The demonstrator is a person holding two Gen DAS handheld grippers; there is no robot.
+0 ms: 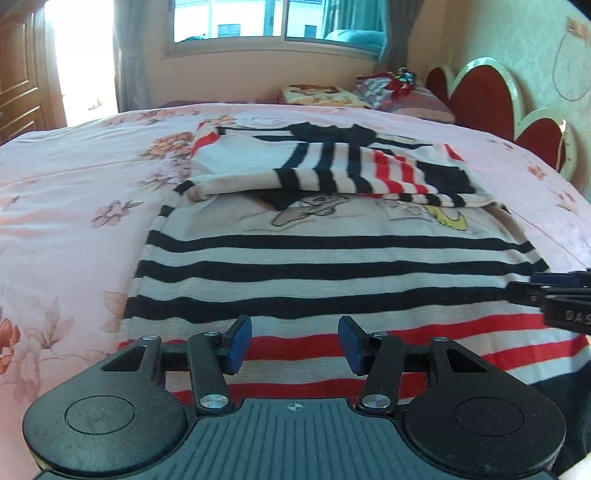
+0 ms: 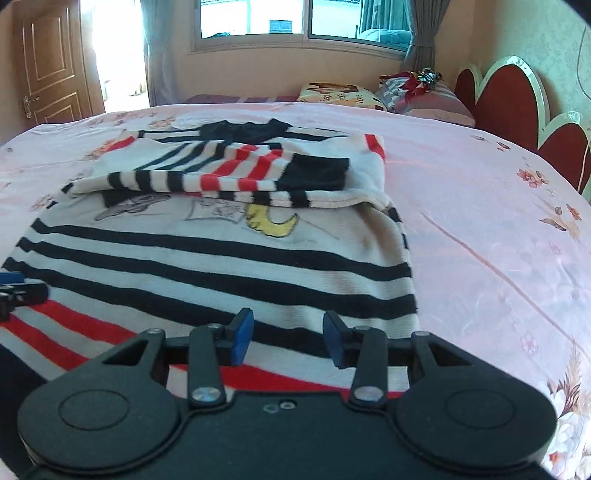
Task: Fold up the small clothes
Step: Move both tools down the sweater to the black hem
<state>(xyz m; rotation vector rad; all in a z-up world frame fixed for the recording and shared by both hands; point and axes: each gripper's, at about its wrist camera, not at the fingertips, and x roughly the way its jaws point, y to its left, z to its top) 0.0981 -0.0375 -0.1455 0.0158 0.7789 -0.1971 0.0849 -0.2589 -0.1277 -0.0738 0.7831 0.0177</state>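
Pink floral bedding (image 1: 74, 177) covers the whole bed, and the striped sweater (image 1: 332, 266) lies flat on it, hem end nearest both cameras. Its lower part carries black stripes and then red ones on a cream knit; farther up is a cartoon print with a yellow patch (image 2: 271, 221). The sleeves (image 1: 351, 177) are folded across the chest, one over the other, forming a raised band of black, red and cream stripes that hides part of the print. The left gripper (image 1: 295, 345) hovers over the red stripes near the hem with its blue pads apart and nothing between them. The right gripper (image 2: 286, 341) is over the hem close to the sweater's right edge, its jaws also parted with only the knit showing in the gap; whether the pads touch the fabric below cannot be told. Each gripper's tip shows at the edge of the other's view, so the two are side by side over the hem. Beyond the sweater, at the head of the bed, are a printed pillow (image 2: 340, 94) and a pile of mixed cloth (image 2: 417, 83), well apart from the work. A red scalloped headboard (image 1: 480, 96) runs along the right, with a window (image 2: 306, 18) and a wooden door (image 2: 48, 62) behind.
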